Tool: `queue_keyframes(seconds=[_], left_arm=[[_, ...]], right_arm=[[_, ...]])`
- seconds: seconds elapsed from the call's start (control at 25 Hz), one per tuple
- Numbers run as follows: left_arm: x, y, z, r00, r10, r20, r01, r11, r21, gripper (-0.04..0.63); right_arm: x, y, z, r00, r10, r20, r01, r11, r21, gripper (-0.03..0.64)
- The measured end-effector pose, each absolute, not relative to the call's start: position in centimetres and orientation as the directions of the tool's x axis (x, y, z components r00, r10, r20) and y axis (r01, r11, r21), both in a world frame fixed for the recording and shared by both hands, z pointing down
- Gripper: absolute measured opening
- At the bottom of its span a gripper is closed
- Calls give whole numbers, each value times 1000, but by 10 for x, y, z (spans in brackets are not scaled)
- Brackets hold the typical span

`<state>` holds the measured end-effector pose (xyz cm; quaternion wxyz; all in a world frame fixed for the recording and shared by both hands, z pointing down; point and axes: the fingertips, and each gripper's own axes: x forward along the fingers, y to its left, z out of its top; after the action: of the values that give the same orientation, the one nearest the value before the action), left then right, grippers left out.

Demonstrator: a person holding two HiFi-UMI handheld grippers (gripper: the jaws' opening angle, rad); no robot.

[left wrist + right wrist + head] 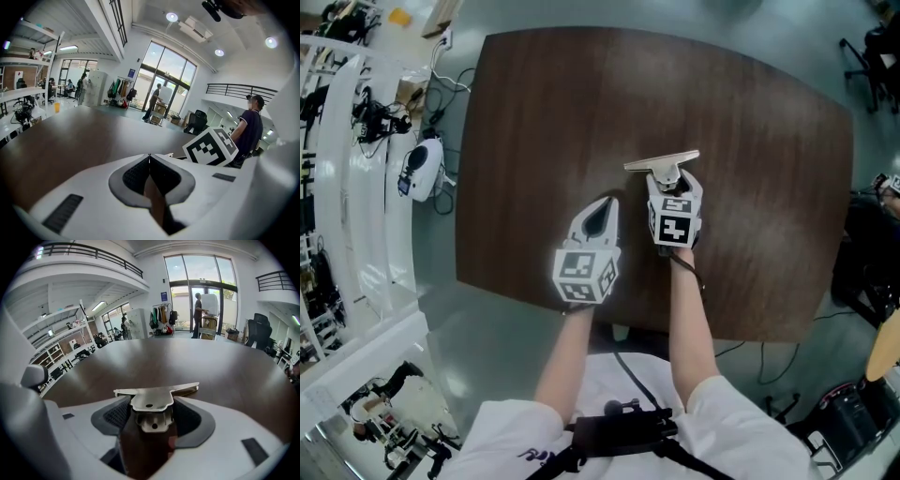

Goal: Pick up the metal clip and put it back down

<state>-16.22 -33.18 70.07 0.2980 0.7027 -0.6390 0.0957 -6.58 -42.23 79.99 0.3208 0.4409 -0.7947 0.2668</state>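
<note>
The metal clip (661,161), a flat silver piece with a wide crossbar, lies low over the dark wooden table (750,141) near its middle. My right gripper (667,178) reaches it from the near side. In the right gripper view the clip's (151,401) narrow tail sits between the dark pads (115,416), which close against both its sides, while the crossbar juts past the right gripper's (153,409) tips. Whether the clip rests on the wood I cannot tell. My left gripper (603,214) hovers to the left, shut and empty, its jaws meeting in a line at the left gripper's (149,158) tip.
The table's near edge (609,319) runs just behind both grippers. White shelving and cables (356,141) stand on the floor to the left. Dark chairs (872,253) sit off the right side. People (248,126) stand far off in the hall.
</note>
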Motion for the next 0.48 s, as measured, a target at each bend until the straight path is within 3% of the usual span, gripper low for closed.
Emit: queue_keyframes(seconds=[0.48], left_arm=[[-169, -307, 647, 200, -885, 421, -942, -56, 330, 9]], right_arm=[[-46, -367, 725, -386, -617, 686, -904, 402, -146, 290]])
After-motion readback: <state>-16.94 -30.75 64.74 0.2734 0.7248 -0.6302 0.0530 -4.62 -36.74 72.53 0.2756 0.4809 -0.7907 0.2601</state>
